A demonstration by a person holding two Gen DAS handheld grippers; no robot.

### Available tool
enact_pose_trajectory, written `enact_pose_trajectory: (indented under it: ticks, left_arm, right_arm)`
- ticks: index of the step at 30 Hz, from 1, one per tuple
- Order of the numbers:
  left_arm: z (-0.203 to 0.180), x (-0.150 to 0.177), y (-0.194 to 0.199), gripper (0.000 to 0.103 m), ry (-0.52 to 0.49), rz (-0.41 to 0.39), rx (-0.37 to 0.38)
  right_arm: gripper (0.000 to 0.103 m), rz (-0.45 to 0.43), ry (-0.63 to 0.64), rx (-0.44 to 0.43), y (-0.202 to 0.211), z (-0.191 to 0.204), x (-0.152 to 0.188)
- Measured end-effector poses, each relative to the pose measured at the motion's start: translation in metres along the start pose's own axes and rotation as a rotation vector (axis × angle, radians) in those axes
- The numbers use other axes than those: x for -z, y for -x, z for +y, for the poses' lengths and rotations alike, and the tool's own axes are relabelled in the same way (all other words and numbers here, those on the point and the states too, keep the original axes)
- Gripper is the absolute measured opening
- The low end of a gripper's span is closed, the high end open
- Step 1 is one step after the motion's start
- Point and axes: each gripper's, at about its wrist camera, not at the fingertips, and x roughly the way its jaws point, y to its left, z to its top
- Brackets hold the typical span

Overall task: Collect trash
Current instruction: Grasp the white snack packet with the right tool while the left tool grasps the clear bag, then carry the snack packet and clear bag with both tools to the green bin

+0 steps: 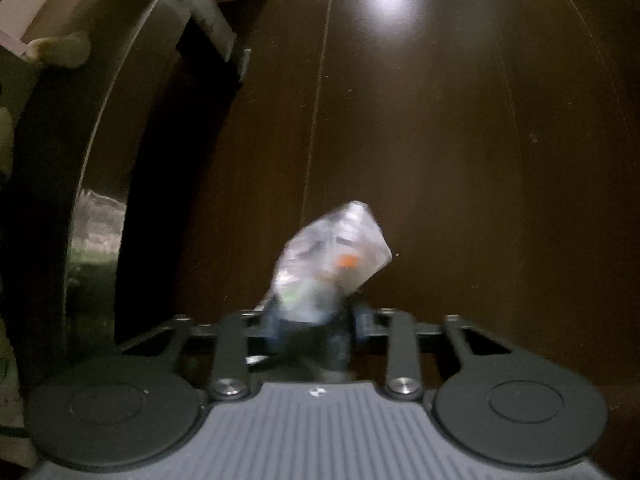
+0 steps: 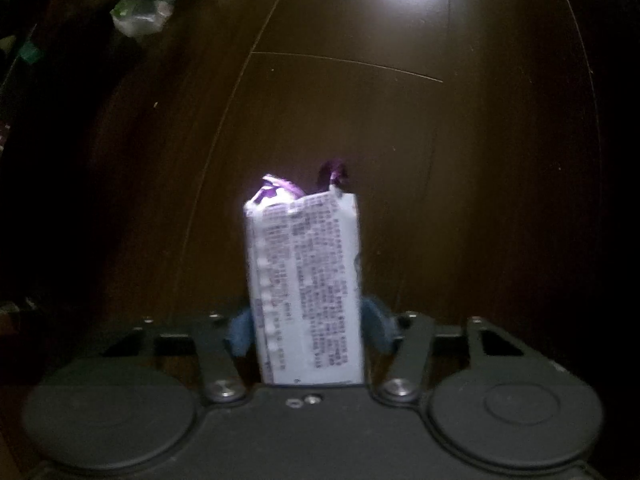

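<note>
Status: collection is under way; 2 pieces of trash are in the grippers and nothing is seen deposited.

Left gripper: its jaws are clenched on a crumpled clear plastic wrapper bearing an orange spot and a green patch. The blue pads press on its lower end, and the rest of the wrapper stands out beyond them over the dark wooden floor. The picture is blurred here, so whether the wrapper is off the floor or touching it cannot be told.

Right gripper: its jaws are closed on a white carton with purple print and a torn-open top. The blue pads bear on both of its sides. The carton sits upright between them, its lower end hidden behind the gripper body.

Outstanding: in the right wrist view, a heap of crumpled clear and green plastic lies on the floor at the upper left, well apart from the carton. In my judgement this is further trash awaiting pickup, or possibly the gathering pile itself.

No bin or bag is identifiable in either view. A dark curved furniture base and a metal leg stand at the left of the left wrist view.

Assessment: both grasps appear made; carrying and depositing remain.
</note>
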Motion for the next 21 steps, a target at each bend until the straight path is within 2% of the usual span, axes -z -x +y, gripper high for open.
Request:
enact_pose_trajectory:
  ticks: [3, 7, 10, 15, 21]
  left_arm:
    - [-0.001, 0.007, 0.006, 0.016, 0.019, 0.009, -0.012]
    - [-0.006, 0.018, 0.022, 0.016, 0.03, 0.034, -0.022]
    - [-0.012, 0.031, 0.049, 0.016, 0.021, 0.05, -0.015]
    - [-0.014, 0.053, 0.12, 0.016, 0.056, 0.073, 0.041]
    - [0.006, 0.064, 0.229, 0.016, 0.095, 0.068, 0.097]
  right_arm:
    - [0.043, -0.009, -0.004, 0.005, 0.005, 0.004, 0.003]
    - [0.042, -0.011, -0.005, 0.007, 0.022, 0.008, 0.004]
    - [0.042, -0.017, -0.031, -0.007, 0.05, 0.009, -0.002]
    - [0.042, -0.037, -0.032, -0.013, 0.122, 0.015, -0.005]
    - [0.042, -0.078, -0.016, -0.011, 0.23, 0.02, -0.016]
